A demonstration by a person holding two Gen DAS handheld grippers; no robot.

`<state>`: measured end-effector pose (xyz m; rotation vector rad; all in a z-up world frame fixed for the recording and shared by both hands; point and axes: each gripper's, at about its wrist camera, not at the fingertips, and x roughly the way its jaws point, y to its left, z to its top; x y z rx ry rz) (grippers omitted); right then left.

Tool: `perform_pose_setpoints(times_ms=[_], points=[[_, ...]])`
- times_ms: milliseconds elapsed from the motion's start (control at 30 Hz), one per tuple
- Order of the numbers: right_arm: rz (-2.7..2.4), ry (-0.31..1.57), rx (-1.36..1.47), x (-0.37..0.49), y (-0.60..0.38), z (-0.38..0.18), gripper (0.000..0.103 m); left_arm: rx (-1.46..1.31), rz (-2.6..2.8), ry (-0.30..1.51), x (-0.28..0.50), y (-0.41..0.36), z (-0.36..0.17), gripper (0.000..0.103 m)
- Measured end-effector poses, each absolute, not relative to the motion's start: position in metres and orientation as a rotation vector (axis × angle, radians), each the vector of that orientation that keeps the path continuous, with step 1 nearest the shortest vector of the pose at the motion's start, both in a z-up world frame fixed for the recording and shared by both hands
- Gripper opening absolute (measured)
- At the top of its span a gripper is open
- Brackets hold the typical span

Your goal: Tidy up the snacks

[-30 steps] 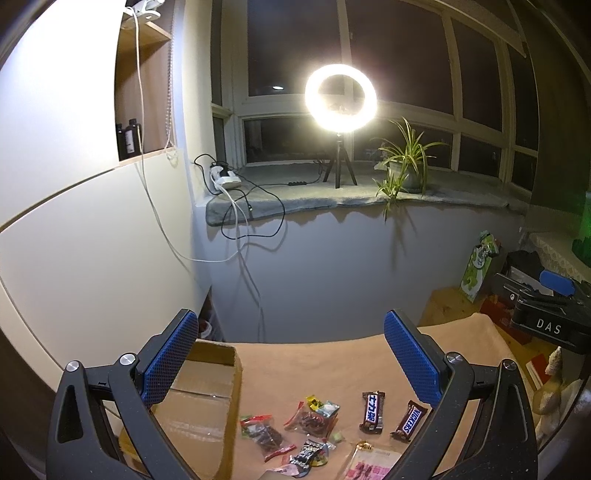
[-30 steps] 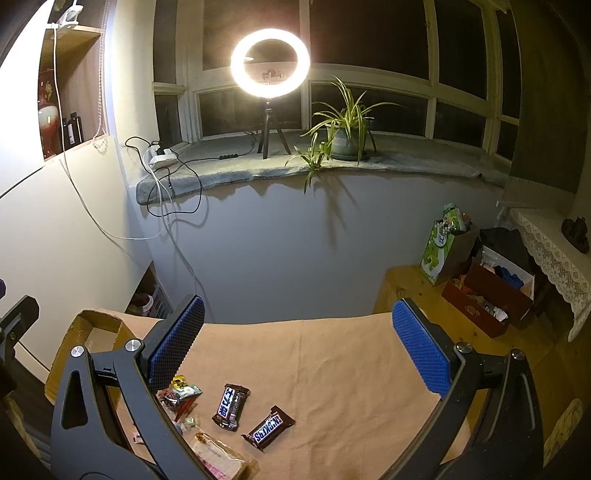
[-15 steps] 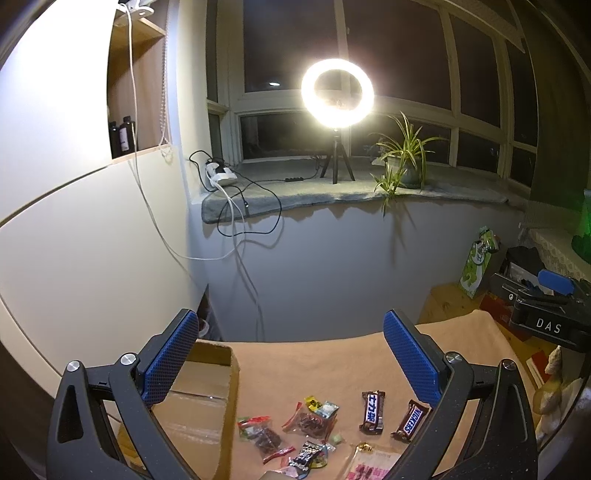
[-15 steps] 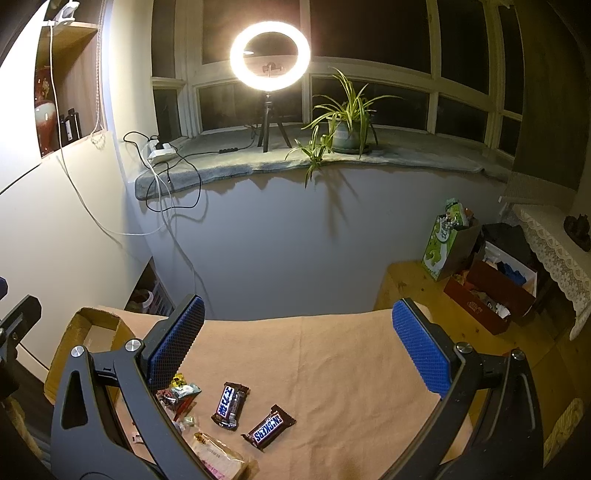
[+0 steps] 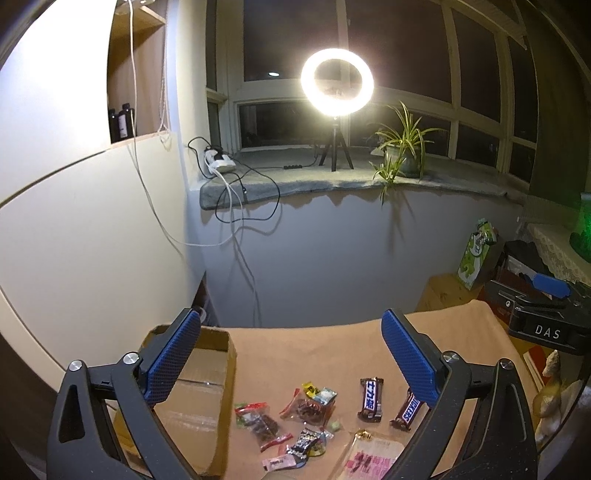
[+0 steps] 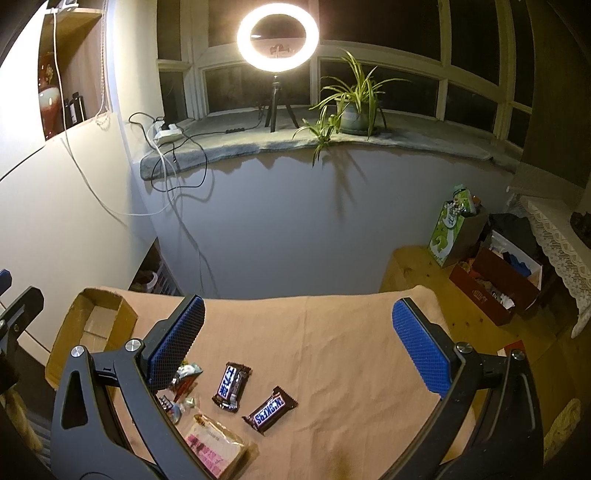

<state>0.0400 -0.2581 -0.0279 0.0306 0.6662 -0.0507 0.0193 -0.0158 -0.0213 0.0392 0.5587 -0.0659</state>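
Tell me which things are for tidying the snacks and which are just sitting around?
For the job: Snickers bar, other chocolate bar, pink packet, small sweets, cardboard box, both open claws.

Just lying about: ring light, potted plant, green bag.

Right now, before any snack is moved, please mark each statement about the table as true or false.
1. Both grippers are open and hold nothing. True: left gripper, right gripper.
2. The cardboard box already contains the chocolate bars. False: the Snickers bar and the other chocolate bar lie on the cloth.
3. The box stands at the left end of the table. True.
4. The ring light is switched off. False: it glows brightly.
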Motion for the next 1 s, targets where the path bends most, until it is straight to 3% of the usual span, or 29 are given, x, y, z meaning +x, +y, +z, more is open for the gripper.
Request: perform_pose_setpoints(times_ms=[433, 667, 1000], points=[[0.030, 0.815, 0.067, 0.032, -0.262, -0.070, 0.103, 0.024, -0.105, 0.724, 0.023, -0.009, -0.065, 0.094], [0.100, 0.999, 0.121, 0.029, -0.264, -0.130, 0.103, 0.002, -0.157, 0.889, 0.027, -0.003, -0.105, 0.086], [0.224, 1.242, 0.248, 0.023, -0.255, -0.201, 0.099, -0.093, -0.283, 1.157, 0.021, -0.001, -0.165, 0.064]])
